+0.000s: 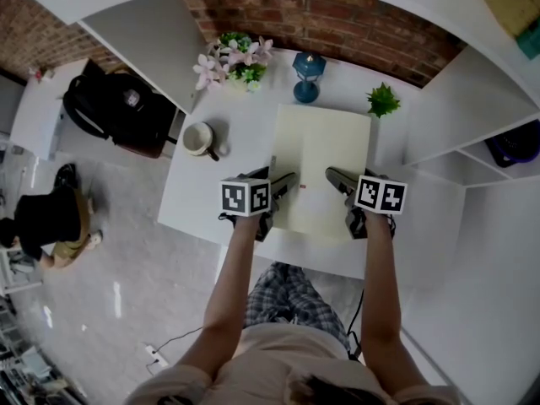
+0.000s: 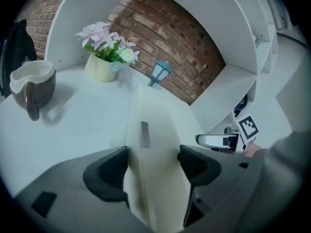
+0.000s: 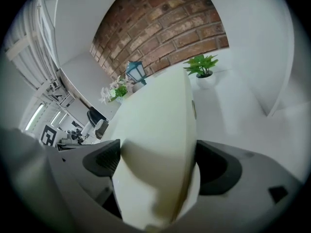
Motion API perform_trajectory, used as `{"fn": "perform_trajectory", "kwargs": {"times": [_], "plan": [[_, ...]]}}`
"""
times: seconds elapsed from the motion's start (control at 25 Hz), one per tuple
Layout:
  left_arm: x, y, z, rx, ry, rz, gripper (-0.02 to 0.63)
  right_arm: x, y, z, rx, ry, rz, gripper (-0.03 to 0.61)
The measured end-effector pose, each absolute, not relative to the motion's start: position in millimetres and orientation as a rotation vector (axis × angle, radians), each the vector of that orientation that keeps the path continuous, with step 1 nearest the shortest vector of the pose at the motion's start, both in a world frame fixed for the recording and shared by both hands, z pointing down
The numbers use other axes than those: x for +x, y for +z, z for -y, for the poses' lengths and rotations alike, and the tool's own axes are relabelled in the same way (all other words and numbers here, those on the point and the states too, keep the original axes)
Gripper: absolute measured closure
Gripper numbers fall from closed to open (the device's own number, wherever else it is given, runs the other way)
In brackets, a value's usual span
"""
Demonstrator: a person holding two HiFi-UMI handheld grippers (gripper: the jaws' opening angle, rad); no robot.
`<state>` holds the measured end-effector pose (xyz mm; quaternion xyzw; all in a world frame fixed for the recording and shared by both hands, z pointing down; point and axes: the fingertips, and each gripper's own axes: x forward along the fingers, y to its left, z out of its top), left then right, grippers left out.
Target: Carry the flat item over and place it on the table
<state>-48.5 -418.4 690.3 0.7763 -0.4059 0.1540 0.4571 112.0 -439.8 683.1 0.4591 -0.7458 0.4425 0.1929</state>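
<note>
A flat pale cream board [image 1: 321, 163] lies level over the white table [image 1: 196, 199], reaching from near the front edge toward the back. My left gripper [image 1: 281, 186] is shut on the board's left edge, and my right gripper [image 1: 339, 180] is shut on its right edge. In the left gripper view the board [image 2: 154, 125] fills the gap between the dark pads [image 2: 112, 171] of that gripper [image 2: 153, 165]. The right gripper view shows the board [image 3: 160, 120] clamped the same way in that gripper [image 3: 158, 163]. Whether the board touches the tabletop I cannot tell.
A brown mug [image 1: 200, 138] stands left of the board. Along the back are a flower pot [image 1: 236, 61], a blue lantern [image 1: 308, 75] and a small green plant [image 1: 383, 101]. White shelves [image 1: 472, 146] close the right side. A black backpack [image 1: 116, 106] sits left of the table.
</note>
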Motion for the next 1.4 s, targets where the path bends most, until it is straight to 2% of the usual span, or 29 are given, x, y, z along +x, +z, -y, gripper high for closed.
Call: {"fn": "perform_trajectory", "kwargs": {"times": [0.92,1.4], "plan": [[-46.1,700.0,423.5,1.862,0.389,0.991,0.284,117.1,698.3,440.0,1.301,1.322,2.012,0.087],[-66.2,651.3,415.7,1.966,0.367,1.101,0.285,139.2,638.6,426.9,1.432,1.207,2.160,0.089]]}}
